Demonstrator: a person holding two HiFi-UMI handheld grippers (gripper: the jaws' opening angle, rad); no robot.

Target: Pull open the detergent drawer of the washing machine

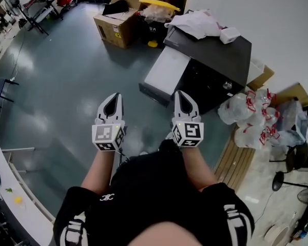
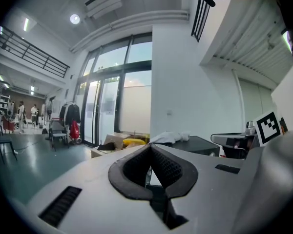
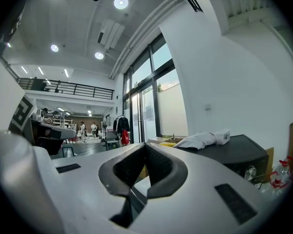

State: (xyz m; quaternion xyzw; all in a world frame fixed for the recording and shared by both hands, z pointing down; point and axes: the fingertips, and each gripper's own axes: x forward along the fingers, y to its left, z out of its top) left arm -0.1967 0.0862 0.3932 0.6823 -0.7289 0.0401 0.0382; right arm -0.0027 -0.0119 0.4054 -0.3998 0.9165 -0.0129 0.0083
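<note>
Black box-shaped washing machine (image 1: 215, 60): on grey floor (image 1: 66, 86), white cloths (image 1: 197, 23) on top.
Left hand-held gripper (image 1: 114, 97): jaws together, empty.
Right hand-held gripper (image 1: 183, 95): jaws together, empty.

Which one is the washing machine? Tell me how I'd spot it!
Look along the white wall on the right side of the head view. Between the cardboard boxes and the heap of plastic bags stands the washing machine. It is the only big black box there, and it has white cloths piled on its top.
</note>
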